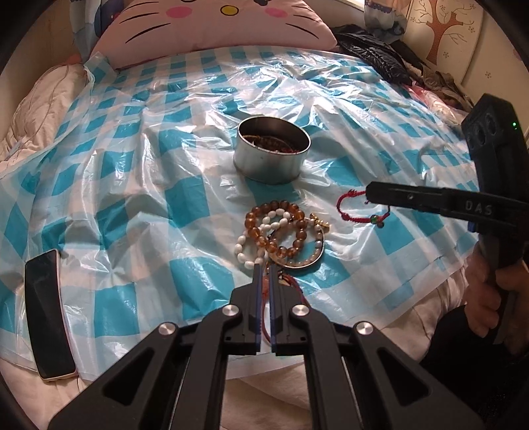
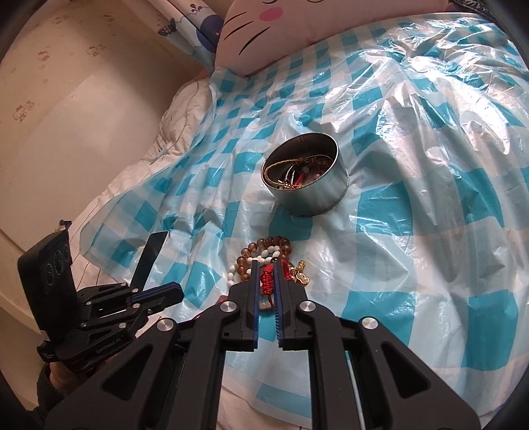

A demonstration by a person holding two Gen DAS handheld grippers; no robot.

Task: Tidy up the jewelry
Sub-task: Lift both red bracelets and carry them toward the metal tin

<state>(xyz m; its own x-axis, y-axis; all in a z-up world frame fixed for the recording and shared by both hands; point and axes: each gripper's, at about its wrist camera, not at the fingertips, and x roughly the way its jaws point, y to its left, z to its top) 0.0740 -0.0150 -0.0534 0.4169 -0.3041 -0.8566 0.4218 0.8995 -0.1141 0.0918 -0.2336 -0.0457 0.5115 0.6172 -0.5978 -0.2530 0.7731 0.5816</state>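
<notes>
A round metal tin (image 1: 272,150) with several pieces of jewelry in it stands mid-sheet; it also shows in the right wrist view (image 2: 305,173). In front of it lies a pile of amber bead (image 1: 277,231), white bead (image 1: 254,246) and other bracelets. My left gripper (image 1: 264,268) is shut, its tips at the near edge of the pile over a thin red cord (image 1: 299,291); I cannot tell if it grips anything. My right gripper (image 2: 266,268) is shut on a red braided cord bracelet (image 2: 267,281), which hangs from its tip in the left wrist view (image 1: 350,205).
A blue-and-white checked plastic sheet (image 1: 132,185) covers the bed. A black phone (image 1: 46,314) lies at the sheet's left near edge. A pink cat-face pillow (image 1: 211,23) and dark clothing (image 1: 373,53) lie at the far side. A wall (image 2: 66,99) runs along the bed's left.
</notes>
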